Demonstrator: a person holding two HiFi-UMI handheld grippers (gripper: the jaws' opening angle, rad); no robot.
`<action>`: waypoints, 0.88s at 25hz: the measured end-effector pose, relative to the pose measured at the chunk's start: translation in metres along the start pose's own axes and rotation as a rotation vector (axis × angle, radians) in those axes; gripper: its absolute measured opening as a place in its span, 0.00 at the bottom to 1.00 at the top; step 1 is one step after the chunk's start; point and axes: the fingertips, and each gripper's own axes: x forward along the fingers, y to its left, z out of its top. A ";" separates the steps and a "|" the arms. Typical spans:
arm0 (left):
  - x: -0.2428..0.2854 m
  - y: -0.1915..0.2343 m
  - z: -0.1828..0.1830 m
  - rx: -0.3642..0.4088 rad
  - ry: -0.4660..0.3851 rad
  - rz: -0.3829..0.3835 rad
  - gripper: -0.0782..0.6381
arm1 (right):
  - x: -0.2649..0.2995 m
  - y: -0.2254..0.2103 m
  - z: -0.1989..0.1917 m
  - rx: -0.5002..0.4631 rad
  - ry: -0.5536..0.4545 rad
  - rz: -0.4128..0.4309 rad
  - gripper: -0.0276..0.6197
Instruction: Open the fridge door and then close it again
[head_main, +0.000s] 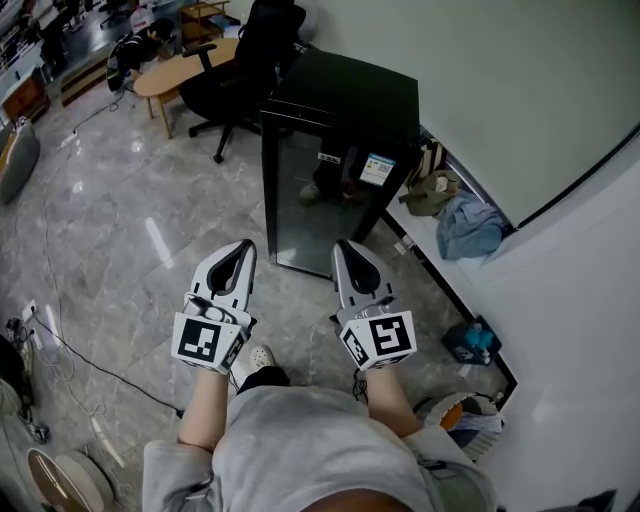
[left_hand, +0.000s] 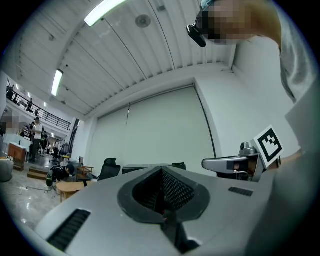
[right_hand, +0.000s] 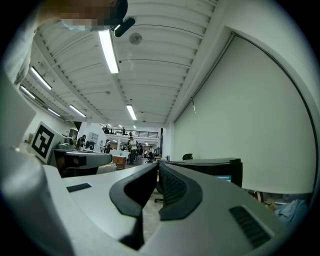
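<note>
A small black fridge (head_main: 340, 110) with a dark glass door (head_main: 310, 205) stands against the wall, and the door is closed. It shows past the jaws in the left gripper view as a black top (left_hand: 150, 167), and in the right gripper view as a black box (right_hand: 210, 167). My left gripper (head_main: 243, 246) and right gripper (head_main: 343, 246) are held side by side, level, pointing at the fridge from a short way off. Both are shut with nothing between the jaws (left_hand: 161, 169) (right_hand: 157, 165). Neither touches the fridge.
A black office chair (head_main: 245, 60) and a wooden table (head_main: 180, 65) stand behind the fridge. Clothes (head_main: 465, 220) lie along the wall to its right, with a blue item (head_main: 470, 340) nearer. Cables (head_main: 60, 340) run over the tiled floor at the left.
</note>
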 end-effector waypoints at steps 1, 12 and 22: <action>0.006 0.007 -0.001 0.000 -0.001 -0.011 0.13 | 0.008 -0.001 -0.001 0.000 -0.001 -0.010 0.08; 0.046 0.083 -0.012 -0.006 0.005 -0.116 0.13 | 0.080 0.009 -0.014 0.006 -0.006 -0.106 0.08; 0.081 0.102 -0.019 -0.046 -0.028 -0.152 0.13 | 0.101 -0.003 -0.034 0.003 0.040 -0.159 0.08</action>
